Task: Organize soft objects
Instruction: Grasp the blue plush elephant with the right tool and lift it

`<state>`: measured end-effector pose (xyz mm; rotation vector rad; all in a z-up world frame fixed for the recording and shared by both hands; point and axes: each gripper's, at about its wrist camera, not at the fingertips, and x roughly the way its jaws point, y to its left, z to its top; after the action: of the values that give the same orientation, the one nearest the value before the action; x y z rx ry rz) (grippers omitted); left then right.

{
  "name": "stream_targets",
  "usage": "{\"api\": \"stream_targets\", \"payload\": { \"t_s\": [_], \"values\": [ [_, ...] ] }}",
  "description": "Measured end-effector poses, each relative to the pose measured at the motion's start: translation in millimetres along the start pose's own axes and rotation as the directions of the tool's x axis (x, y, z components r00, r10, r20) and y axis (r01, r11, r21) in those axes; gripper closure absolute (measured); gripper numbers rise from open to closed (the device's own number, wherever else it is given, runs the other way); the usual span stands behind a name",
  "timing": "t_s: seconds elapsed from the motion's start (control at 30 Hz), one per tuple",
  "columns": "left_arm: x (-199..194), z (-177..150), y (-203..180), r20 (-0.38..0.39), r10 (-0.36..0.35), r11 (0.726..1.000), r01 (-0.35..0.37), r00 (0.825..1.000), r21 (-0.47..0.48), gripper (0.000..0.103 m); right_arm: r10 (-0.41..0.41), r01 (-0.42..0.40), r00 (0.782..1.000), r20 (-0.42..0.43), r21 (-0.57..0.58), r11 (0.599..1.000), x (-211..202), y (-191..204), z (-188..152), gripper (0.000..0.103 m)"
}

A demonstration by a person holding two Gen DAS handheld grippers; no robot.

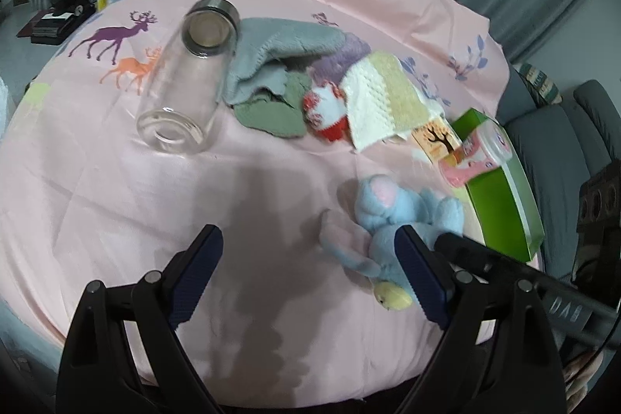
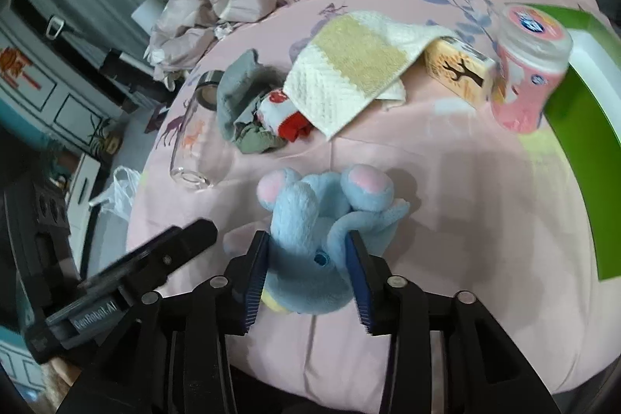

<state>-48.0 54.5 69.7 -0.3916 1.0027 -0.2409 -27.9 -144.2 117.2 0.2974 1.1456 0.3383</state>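
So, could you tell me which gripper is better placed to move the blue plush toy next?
The right gripper: its pads already flank the blue plush toy and press its body. The left gripper stands wide open over bare bedsheet, beside the toy.

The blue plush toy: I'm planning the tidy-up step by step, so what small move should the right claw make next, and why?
Probably lift the blue plush toy slightly off the pink sheet. The right claw has its pads against the toy's sides, apparently gripping it. The left claw hangs open and empty beside it, so it need not help.
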Motion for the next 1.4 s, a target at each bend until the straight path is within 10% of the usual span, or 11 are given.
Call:
{"api": "stream_targets", "payload": {
  "t_s": [0.2, 0.67, 0.83, 1.4],
  "values": [
    [1.0, -8.9, -21.0, -0.05, -0.109, 0.985, 0.114, 0.993, 0.126, 0.001, 0.011, -0.016, 0.998, 0.062, 0.091, 0.996, -24.7, -17.4, -0.9, 0.034],
    [32.8, -26.6, -29.9, -0.145, -0.129, 0.983, 0.146, 0.981, 0.111, 0.003, 0.087, -0.081, 0.995, -0.043, 0.118, 0.99, 10.4, -18.5, -5.3, 0.034],
    [43.1, -28.3, -29.0, -0.176, -0.168, 0.979, 0.186, 0.97, 0.089, 0.036, 0.07, -0.061, 0.994, -0.085, 0.099, 0.993, 35.2, -9.8, -4.4, 0.034],
    [12.6, -16.6, -79.0, -0.081, -0.145, 0.956, 0.161, 0.986, 0.243, 0.043, 0.161, -0.165, 0.986, 0.051, 0.086, 0.983, -2.5, -13.9, -3.9, 0.049]
  ]
}}
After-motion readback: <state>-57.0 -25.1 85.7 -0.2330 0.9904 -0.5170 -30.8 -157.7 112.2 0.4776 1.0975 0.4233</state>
